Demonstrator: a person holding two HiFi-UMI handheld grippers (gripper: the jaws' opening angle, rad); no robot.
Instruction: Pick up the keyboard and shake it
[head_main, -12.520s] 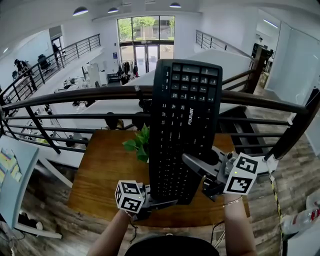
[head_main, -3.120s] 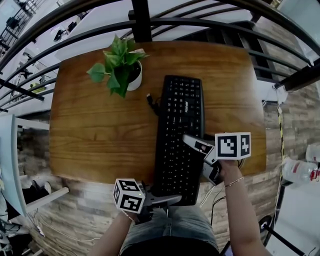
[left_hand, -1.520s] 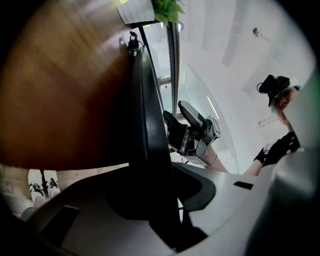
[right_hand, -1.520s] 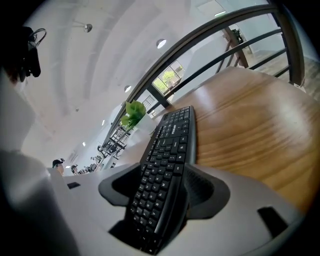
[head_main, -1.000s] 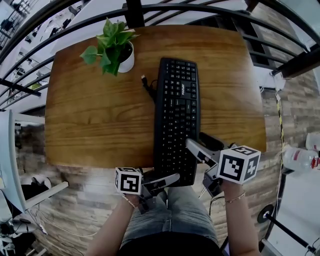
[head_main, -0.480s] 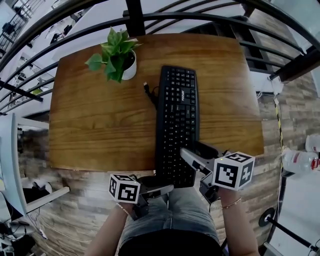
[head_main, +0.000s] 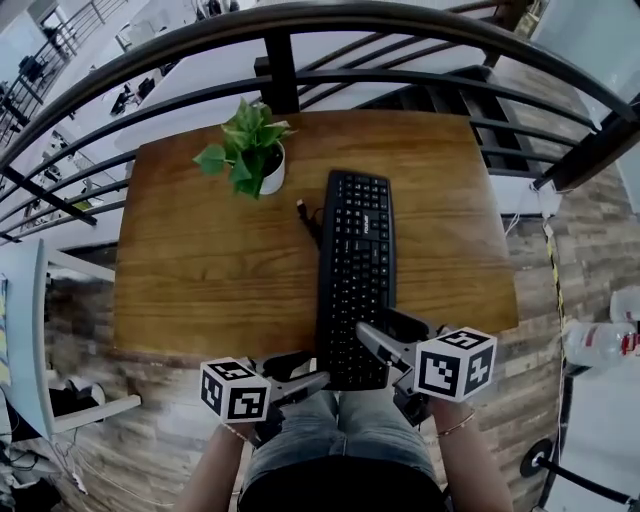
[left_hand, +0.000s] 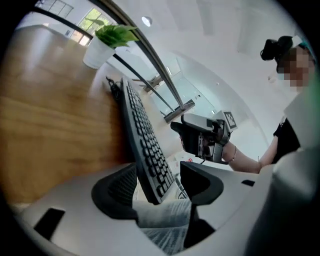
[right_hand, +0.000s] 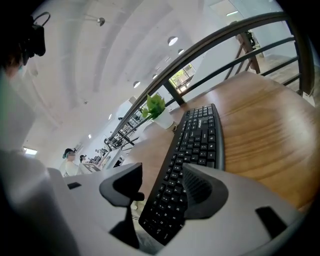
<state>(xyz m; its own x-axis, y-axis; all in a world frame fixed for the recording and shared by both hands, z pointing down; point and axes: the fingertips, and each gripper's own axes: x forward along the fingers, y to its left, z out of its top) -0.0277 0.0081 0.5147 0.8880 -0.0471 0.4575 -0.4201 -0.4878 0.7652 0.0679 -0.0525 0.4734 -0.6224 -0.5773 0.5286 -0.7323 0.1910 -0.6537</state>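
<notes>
Black keyboard (head_main: 357, 275), near end between left gripper's (head_main: 300, 370) just-opened jaws, right gripper's (head_main: 386, 330) also apart

The keyboard (head_main: 357, 275) is black with white legends on its keys, and its cable (head_main: 308, 222) is black too. The table (head_main: 200, 270) is warm brown wood with darker grain streaks. The plant (head_main: 245, 150) has bright green leaves in a white pot (head_main: 270, 180). Both the left gripper (head_main: 310, 368) and the right gripper (head_main: 372, 322) are pale grey with dark ribbed pads (left_hand: 117, 187) — each bears a cube of black-and-white square markers. The railing (head_main: 280, 70) is black; the floor (head_main: 150, 430) is grey-brown planks.
</notes>
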